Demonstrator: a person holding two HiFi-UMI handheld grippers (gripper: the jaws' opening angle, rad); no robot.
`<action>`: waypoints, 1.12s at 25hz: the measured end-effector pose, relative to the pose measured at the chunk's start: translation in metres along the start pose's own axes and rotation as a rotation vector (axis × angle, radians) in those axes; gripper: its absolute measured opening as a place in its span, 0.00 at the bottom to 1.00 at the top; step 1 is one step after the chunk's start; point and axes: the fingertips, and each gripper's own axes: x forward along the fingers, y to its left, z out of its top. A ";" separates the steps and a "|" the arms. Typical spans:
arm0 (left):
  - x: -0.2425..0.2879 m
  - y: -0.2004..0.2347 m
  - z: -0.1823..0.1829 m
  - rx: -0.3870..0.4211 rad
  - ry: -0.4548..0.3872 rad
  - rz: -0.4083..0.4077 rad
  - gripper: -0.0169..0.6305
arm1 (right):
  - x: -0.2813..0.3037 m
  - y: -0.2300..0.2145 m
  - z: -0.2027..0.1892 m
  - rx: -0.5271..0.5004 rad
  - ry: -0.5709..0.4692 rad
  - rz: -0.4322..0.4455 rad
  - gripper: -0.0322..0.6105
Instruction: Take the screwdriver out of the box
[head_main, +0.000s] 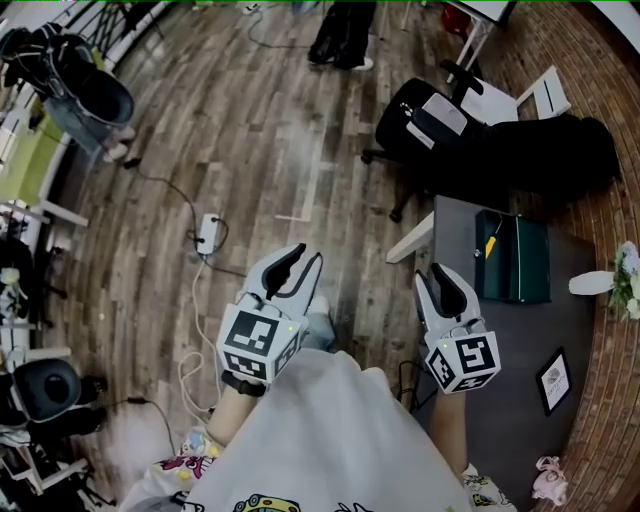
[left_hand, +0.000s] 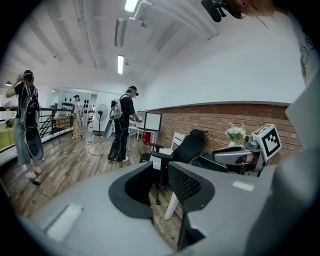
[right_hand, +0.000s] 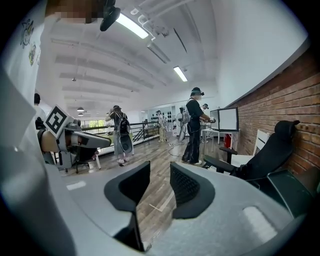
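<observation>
A dark green box (head_main: 512, 256) lies open on the dark grey table (head_main: 520, 420) at the right of the head view. Inside it, near its left wall, shows the yellow handle of the screwdriver (head_main: 492, 243). My right gripper (head_main: 441, 274) hovers at the table's near left edge, short of the box, open with nothing between its fingers. My left gripper (head_main: 298, 262) is over the wooden floor left of the table, also open and empty. The left gripper view shows its jaws (left_hand: 161, 176) apart, with only floor and chair behind. The right gripper view shows the same for its jaws (right_hand: 160, 182).
A black office chair (head_main: 430, 125) and a white chair (head_main: 520, 95) stand beyond the table. A flower vase (head_main: 618, 282) and a small framed picture (head_main: 553, 380) rest on the table's right side. A power strip (head_main: 208, 233) with cables lies on the floor. People (left_hand: 125, 127) stand farther off.
</observation>
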 end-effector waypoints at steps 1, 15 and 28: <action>0.007 0.007 0.003 -0.001 0.006 -0.003 0.18 | 0.007 -0.004 0.004 0.003 -0.003 -0.009 0.25; 0.061 0.072 0.022 0.007 0.032 -0.064 0.24 | 0.056 -0.048 0.011 0.048 0.043 -0.146 0.25; 0.127 0.059 0.029 0.039 0.082 -0.192 0.29 | 0.058 -0.098 0.002 0.115 0.055 -0.270 0.27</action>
